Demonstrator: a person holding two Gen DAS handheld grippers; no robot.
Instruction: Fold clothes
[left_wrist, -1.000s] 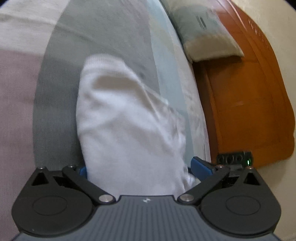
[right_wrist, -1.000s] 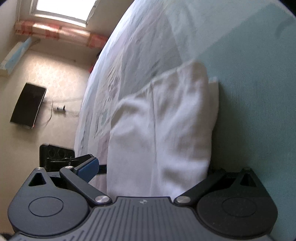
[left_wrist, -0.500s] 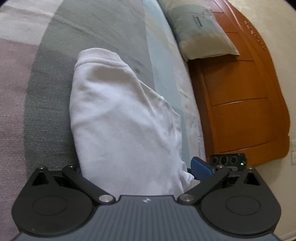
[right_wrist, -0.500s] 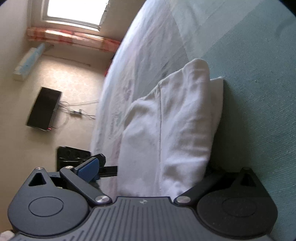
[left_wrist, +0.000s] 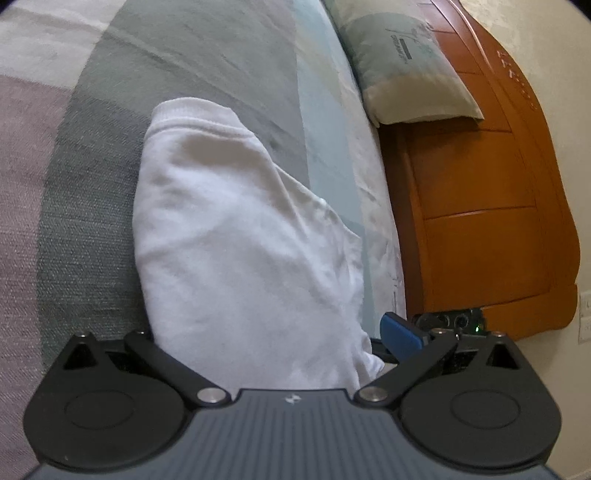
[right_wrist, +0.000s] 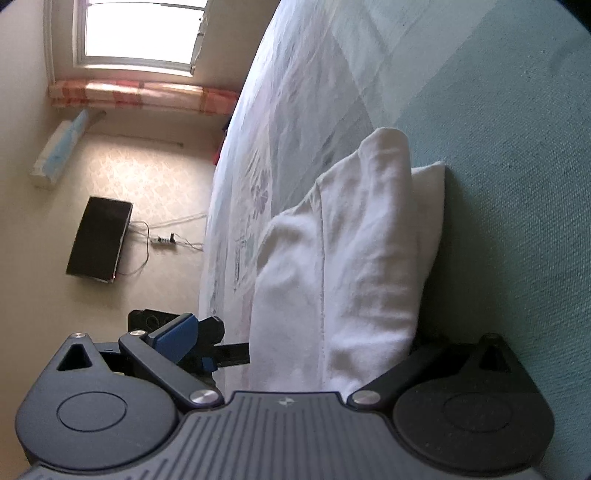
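Note:
A folded white garment lies on the bed's grey-green cover. My left gripper is open and straddles the near end of the garment. Its right blue pad stands clear of the cloth, and the cloth hides its left finger. In the right wrist view the same white garment shows stacked folds on the teal cover. My right gripper is open around it, with the left blue pad apart from the cloth and the right finger hidden in shadow.
A pillow leans on the orange wooden headboard at the right. The bed edge drops to a patterned floor with a dark flat panel, a power strip and a window. The other gripper's black body sits beside my right finger.
Both views have steadied and tilted slightly. The garment stays between the open fingers. The left gripper's left blue pad, visible a second ago, is now covered by cloth.

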